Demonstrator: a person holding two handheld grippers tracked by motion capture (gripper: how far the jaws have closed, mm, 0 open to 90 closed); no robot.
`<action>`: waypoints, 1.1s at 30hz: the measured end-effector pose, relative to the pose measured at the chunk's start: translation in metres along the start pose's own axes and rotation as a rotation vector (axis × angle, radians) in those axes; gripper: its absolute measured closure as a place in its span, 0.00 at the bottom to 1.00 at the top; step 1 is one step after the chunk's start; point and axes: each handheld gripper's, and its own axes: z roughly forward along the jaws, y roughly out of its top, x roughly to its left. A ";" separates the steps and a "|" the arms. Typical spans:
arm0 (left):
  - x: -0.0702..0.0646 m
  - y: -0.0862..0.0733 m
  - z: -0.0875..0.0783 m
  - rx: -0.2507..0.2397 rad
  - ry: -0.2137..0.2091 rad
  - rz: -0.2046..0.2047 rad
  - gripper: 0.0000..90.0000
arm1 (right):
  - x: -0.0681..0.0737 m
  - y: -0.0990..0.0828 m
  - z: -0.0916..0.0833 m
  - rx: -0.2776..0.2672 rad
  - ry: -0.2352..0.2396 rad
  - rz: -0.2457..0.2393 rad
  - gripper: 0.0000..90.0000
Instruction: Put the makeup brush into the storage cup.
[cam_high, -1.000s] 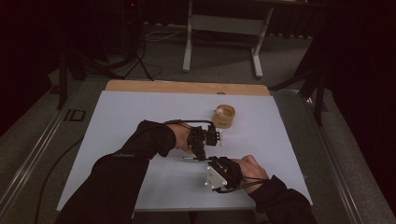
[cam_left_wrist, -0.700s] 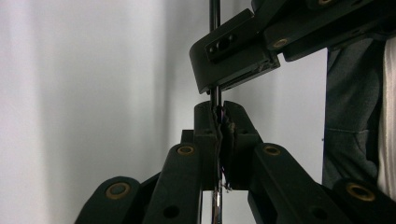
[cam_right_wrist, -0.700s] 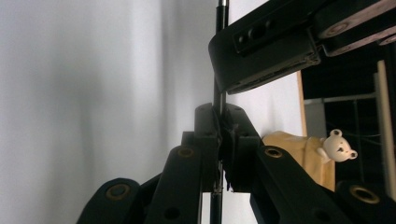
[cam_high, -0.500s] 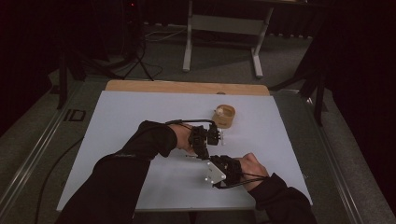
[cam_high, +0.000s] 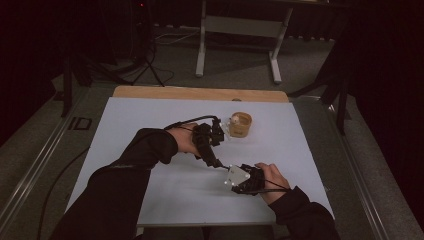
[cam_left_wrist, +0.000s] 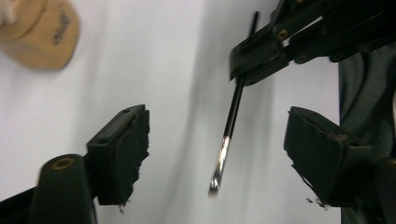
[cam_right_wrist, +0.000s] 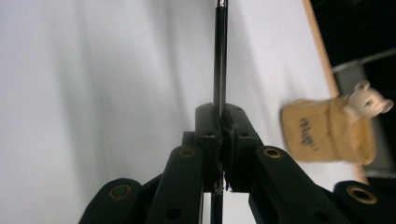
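Right gripper (cam_right_wrist: 220, 140): jaws clamped on a thin black pen-like rod (cam_right_wrist: 219, 65). In the right gripper view the rod runs from the closed pads straight up to the top edge of the frame, over the white table surface (cam_right_wrist: 93, 93).

Left gripper (cam_left_wrist: 217, 149): jaws have just been opening and now stand wide. In the left gripper view the rod (cam_left_wrist: 229, 135) hangs between the two pads without touching either; its silver tip points toward the lower centre of the frame, and its upper end sits in the right gripper's jaws at upper right.

High view: left gripper (cam_high: 212, 137) at frame centre, right gripper (cam_high: 240, 177) just below and right of it. A tan cup (cam_high: 240, 125) stands right of the left gripper
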 end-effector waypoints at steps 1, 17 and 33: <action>0.000 0.000 0.000 0.000 0.000 0.000 0.20 | 0.000 0.000 0.000 0.000 0.000 0.000 0.95; -0.010 -0.051 -0.017 -0.366 0.099 -0.112 0.10 | -0.028 -0.016 -0.011 -0.083 0.090 0.483 0.95; -0.030 -0.094 -0.003 -0.580 0.151 -0.261 0.11 | -0.041 -0.021 -0.020 -0.199 0.131 0.676 0.95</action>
